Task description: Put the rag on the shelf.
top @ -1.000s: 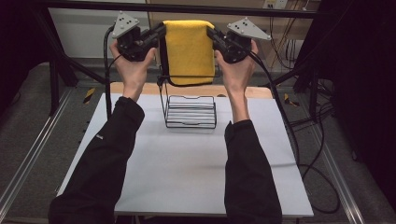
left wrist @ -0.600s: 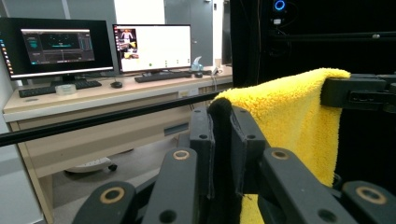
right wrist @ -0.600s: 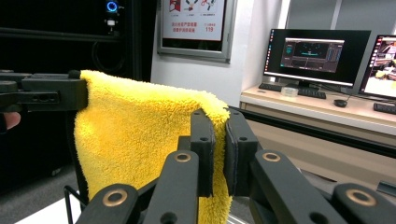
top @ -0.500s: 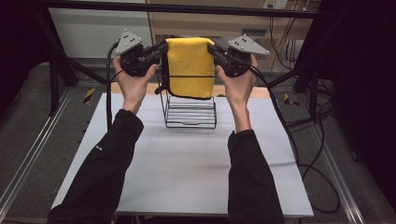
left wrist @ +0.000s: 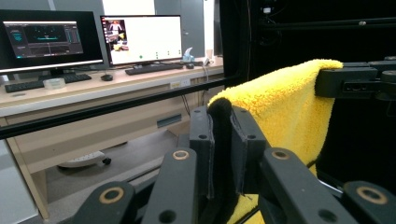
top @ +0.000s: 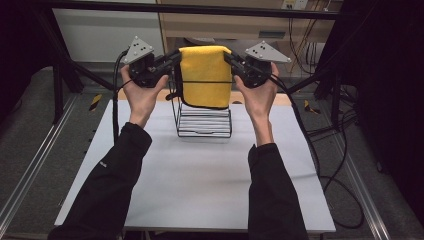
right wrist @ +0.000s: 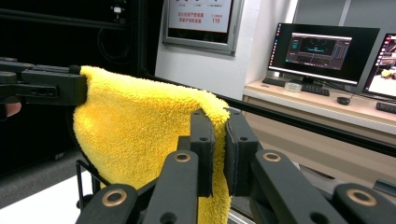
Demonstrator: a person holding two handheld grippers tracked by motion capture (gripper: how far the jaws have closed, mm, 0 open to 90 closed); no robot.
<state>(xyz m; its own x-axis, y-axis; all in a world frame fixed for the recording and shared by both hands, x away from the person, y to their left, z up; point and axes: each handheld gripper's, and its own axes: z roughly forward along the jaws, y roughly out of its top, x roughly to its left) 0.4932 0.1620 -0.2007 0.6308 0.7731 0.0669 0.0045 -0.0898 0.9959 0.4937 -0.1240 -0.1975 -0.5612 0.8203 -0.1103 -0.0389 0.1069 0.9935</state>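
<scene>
A yellow fluffy towel hangs folded between both grippers, held up over a black wire rack on the white table. My left gripper is shut on the towel's left top corner. At the right top corner my right gripper is shut on it too. The towel's lower edge overlaps the rack's upper part in the high view; whether it touches the rack I cannot tell. In the left gripper view the other gripper holds the far corner.
The rack stands at the back middle of the table, near the far wooden edge. A black frame bar crosses above. Behind are a desk with monitors and keyboards. Cables trail off the table's right side.
Both grippers have come down and slightly toward the near side with the towel, so it now hangs lower over the wire rack.
</scene>
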